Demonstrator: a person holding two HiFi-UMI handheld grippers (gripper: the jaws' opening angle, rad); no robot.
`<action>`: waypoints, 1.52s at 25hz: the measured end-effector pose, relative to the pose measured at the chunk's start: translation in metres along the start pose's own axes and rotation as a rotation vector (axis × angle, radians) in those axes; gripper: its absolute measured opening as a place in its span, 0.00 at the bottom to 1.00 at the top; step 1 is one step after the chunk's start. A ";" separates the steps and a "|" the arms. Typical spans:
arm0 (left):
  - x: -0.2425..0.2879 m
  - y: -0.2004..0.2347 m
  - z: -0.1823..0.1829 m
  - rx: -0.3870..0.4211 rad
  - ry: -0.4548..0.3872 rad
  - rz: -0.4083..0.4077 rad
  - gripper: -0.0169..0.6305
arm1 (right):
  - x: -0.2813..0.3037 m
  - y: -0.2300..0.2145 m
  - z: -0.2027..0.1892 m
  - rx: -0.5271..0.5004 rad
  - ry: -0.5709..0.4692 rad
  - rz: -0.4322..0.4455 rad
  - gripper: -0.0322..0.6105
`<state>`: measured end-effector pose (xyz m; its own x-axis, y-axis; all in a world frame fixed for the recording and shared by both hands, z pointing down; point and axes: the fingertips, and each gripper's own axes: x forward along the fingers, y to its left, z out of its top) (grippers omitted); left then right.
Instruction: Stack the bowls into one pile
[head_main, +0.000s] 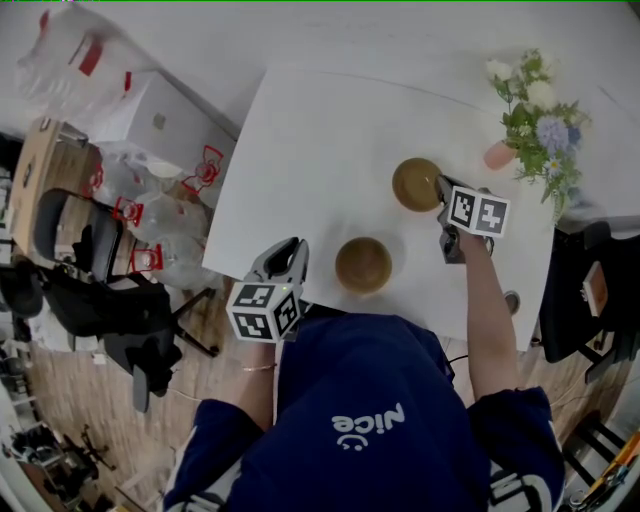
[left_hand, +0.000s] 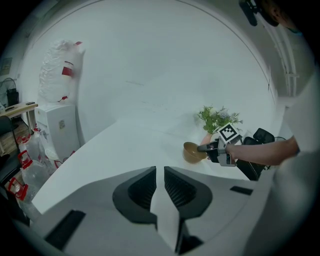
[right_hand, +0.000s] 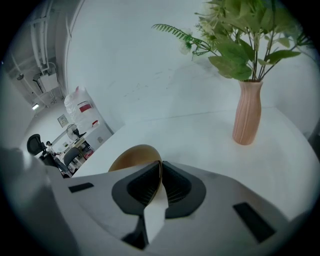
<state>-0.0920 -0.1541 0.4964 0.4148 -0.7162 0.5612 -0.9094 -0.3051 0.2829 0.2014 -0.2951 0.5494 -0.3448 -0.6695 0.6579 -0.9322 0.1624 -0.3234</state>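
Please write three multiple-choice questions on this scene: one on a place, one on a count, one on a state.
1. Where is the pink vase? A) near the table's far right side B) on the floor C) on a chair
2. How many brown bowls are in view? A) one B) two C) three
3. The right gripper's jaws are: A) wide apart, empty B) closed on a bowl's rim C) closed on the vase

1 A: it stands right of the held bowl.
2 B: the held bowl and a free bowl.
3 B: the rim sits pinched between them.
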 end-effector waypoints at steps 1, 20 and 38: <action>-0.001 -0.001 0.000 -0.002 -0.006 -0.001 0.12 | -0.003 0.000 0.002 -0.007 -0.009 -0.003 0.11; -0.028 -0.020 0.012 0.014 -0.202 -0.016 0.12 | -0.069 0.049 0.014 -0.113 -0.139 0.082 0.11; -0.041 -0.023 0.007 0.017 -0.243 0.001 0.07 | -0.106 0.101 -0.029 -0.091 -0.116 0.202 0.11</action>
<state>-0.0883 -0.1224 0.4618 0.3958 -0.8459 0.3574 -0.9111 -0.3130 0.2683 0.1404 -0.1872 0.4666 -0.5149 -0.6947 0.5024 -0.8538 0.3624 -0.3738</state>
